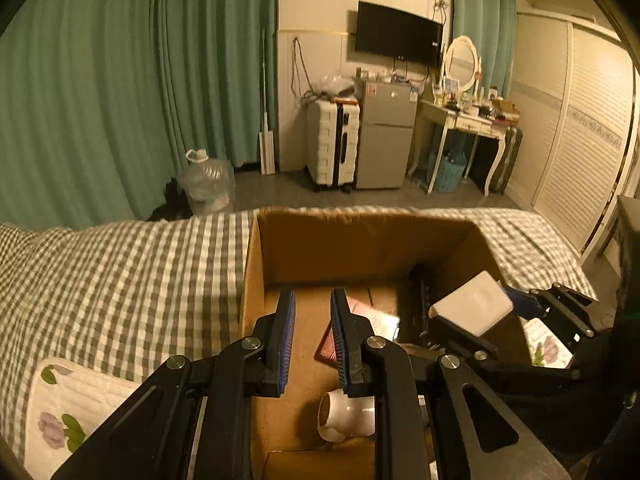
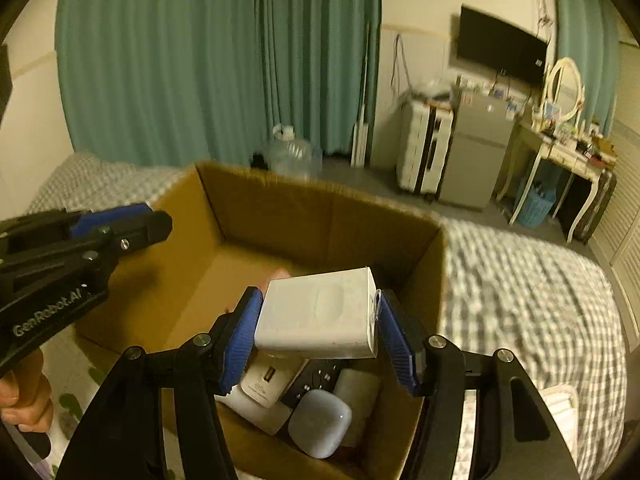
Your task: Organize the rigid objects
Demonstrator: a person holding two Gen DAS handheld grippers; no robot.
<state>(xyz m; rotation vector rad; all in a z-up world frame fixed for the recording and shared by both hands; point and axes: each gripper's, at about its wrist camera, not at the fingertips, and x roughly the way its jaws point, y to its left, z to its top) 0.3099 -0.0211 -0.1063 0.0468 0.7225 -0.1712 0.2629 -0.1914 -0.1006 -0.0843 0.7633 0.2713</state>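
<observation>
An open cardboard box (image 1: 256, 248) (image 2: 280, 204) sits on a checked bed. My right gripper (image 2: 318, 322) is shut on a white rectangular box (image 2: 320, 316) and holds it above the box's near corner; it also shows in the left wrist view (image 1: 474, 302). Under it lie a white earbud case (image 2: 320, 422), a white charger (image 2: 266, 380) and a black remote (image 2: 316, 378). My left gripper (image 1: 312, 308) is open and empty over the box's left side. Below it lie a white mug (image 1: 346, 416) on its side and a dark red booklet (image 1: 370, 320).
The checked bedspread (image 1: 120, 280) surrounds the box, with a floral pillow (image 1: 64, 408) at the near left. Beyond the bed stand a water jug (image 1: 206, 182), a white suitcase (image 1: 332, 144), a small fridge (image 1: 386, 136) and a dressing table (image 1: 464, 120). Green curtains hang behind.
</observation>
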